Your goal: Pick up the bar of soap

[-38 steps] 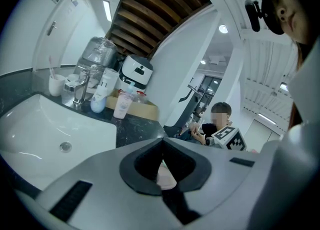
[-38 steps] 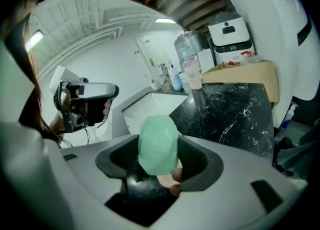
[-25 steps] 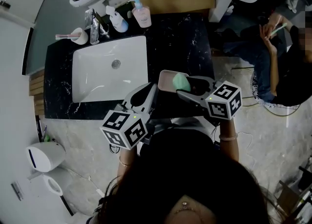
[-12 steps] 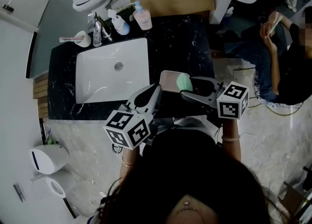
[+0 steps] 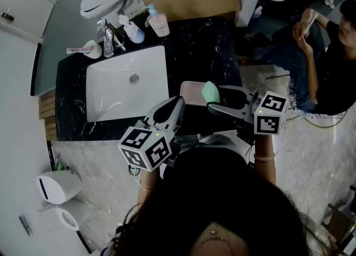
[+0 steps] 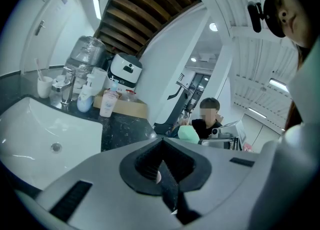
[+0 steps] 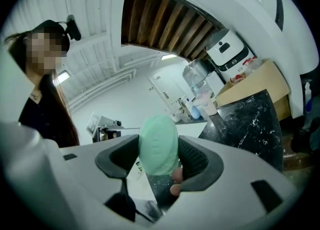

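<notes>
While left hand-held gripper (image 5: pixel 176 104) sits pressed together, right hand-held gripper (image 5: pixel 213 97) pinches soap bar (image 5: pixel 209 90).

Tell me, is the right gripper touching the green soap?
Touching. The right gripper view shows the soap clamped in the right gripper, with both jaws pressing against its sides.

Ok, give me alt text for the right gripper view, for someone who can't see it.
The right hand-held gripper is shut on a pale green bar of soap, held on edge between its dark jaws. Behind, a black marbled counter runs right, with a cardboard box and bottles at its far end.
</notes>
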